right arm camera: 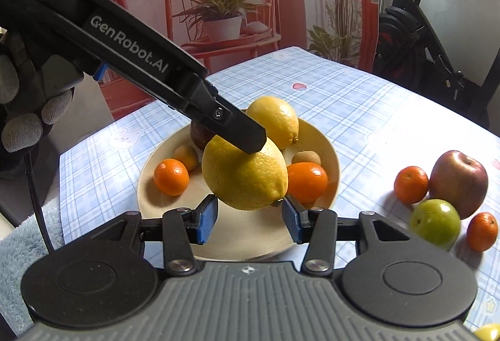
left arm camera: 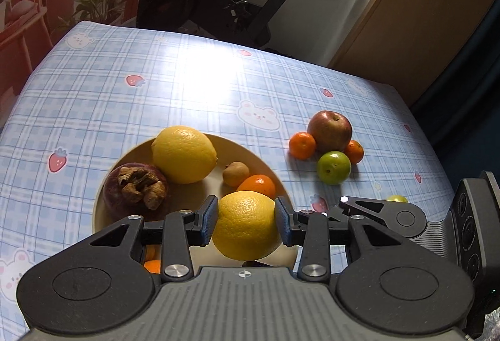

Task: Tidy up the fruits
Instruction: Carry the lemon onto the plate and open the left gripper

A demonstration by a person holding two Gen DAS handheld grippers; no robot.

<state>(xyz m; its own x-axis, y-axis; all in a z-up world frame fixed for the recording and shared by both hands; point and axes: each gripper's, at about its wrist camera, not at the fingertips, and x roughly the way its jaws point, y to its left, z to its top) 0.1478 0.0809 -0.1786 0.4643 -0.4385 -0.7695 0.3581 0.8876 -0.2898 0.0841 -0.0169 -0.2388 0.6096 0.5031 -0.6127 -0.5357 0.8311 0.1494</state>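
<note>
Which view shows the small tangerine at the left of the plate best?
The right wrist view. There the small tangerine lies whole and unobstructed on the plate, left of the held lemon. In the left wrist view only an orange sliver shows beneath the left gripper, too little to identify.

- A held lemon (right arm camera: 245, 173) hung over the near part of the plate (right arm camera: 331, 150), clamped in the left gripper (left arm camera: 246, 219).
- In the plate behind it lay a second lemon (right arm camera: 275, 120), a mangosteen (left arm camera: 136, 191) and two tangerines (right arm camera: 171, 177).
- On the table (left arm camera: 187, 84), right of the plate, an apple (left arm camera: 329, 130), a green fruit (left arm camera: 333, 167) and two more tangerines (left arm camera: 302, 145) sat clustered, touching.
- The right gripper (right arm camera: 250, 217) stood just before the held lemon.
</note>
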